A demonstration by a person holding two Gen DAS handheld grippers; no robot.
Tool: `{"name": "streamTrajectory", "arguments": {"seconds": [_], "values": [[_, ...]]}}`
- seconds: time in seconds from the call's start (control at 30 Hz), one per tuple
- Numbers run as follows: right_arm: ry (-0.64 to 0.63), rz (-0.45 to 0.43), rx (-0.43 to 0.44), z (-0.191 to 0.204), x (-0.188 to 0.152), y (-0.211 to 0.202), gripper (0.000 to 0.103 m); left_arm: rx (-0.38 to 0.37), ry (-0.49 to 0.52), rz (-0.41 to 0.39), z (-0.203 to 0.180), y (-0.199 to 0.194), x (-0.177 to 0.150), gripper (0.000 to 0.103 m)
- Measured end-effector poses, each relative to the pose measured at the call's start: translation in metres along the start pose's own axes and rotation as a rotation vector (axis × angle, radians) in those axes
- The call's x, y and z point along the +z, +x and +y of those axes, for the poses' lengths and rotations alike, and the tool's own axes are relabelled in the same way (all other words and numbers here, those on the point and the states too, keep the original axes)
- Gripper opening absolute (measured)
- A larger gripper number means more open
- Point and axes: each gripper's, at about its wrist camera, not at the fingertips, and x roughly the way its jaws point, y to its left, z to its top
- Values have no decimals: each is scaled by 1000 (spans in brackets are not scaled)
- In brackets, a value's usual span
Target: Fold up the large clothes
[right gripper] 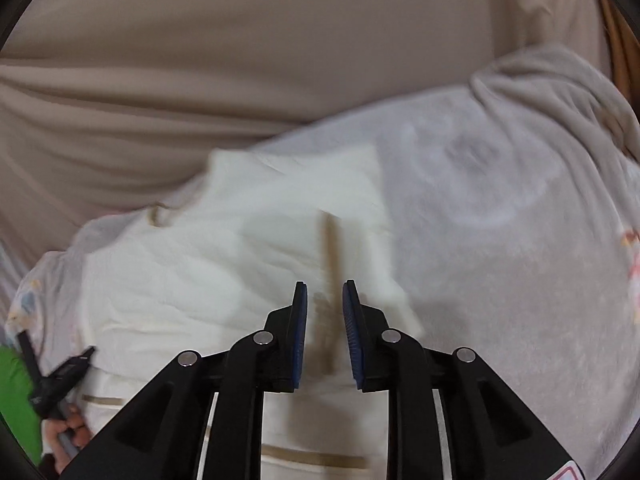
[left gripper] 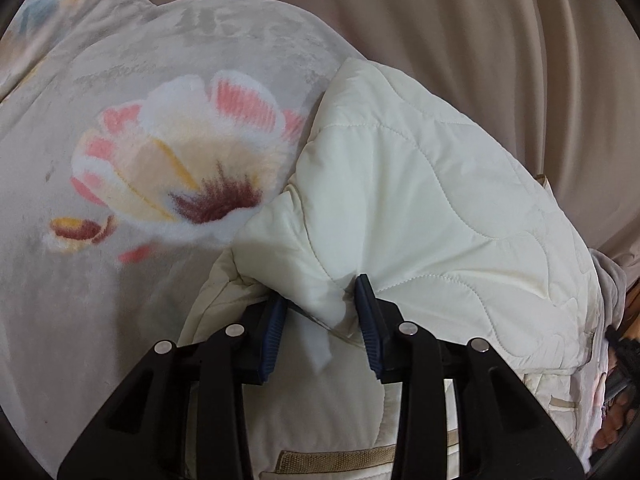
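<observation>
On the flowered blanket point(left gripper: 120, 120) lies the cream quilted jacket point(left gripper: 420, 184). The left hand-held gripper point(left gripper: 320, 316) pinches its folded edge; the right hand-held gripper point(right gripper: 325, 320) hovers narrow and empty above it. Folding is under way; next, I think, carry the edge across.

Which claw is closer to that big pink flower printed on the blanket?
Left. The left claw, pinching a fold of the cream quilted jacket, sits just below the pink flower. The right claw hangs over the jacket; the flower is outside its view.
</observation>
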Motion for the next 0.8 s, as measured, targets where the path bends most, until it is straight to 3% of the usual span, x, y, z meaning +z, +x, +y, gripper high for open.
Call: {"name": "streamTrajectory", "arguments": {"seconds": [0.07, 0.2, 0.3, 0.4, 0.43, 0.5, 0.53, 0.6, 0.7, 0.73, 0.77, 0.8], "values": [[-71, 7, 73, 39, 12, -1, 33, -3, -12, -4, 0, -2, -1, 34], [-262, 28, 202, 151, 19, 33, 33, -17, -30, -6, 3, 0, 1, 34], [-318, 83, 302, 220, 18, 73, 18, -25, -38, -7, 5, 0, 1, 34], [-347, 152, 361, 277, 12, 114, 17, -32, -44, -7, 7, 0, 0, 34], [-372, 146, 342, 297, 11, 128, 20, -34, -45, -7, 7, 0, 0, 34], [-420, 128, 309, 325, 5, 145, 44, -38, -49, -7, 7, -1, 0, 35], [-440, 122, 300, 336, 4, 156, 61, -39, -49, -8, 7, -2, 0, 35], [-473, 127, 284, 353, 3, 176, 66, -38, -50, -9, 7, -3, 0, 35], [-514, 214, 251, 365, 0, 209, 68, -36, -48, -12, 7, -3, 0, 35], [-535, 231, 230, 365, -3, 215, 63, -36, -48, -13, 7, -4, 0, 35], [-577, 245, 212, 367, -9, 221, 31, -35, -48, -14, 6, -4, -1, 35], [-606, 257, 206, 368, -13, 224, 14, -33, -47, -14, 6, -4, -1, 34]]}}
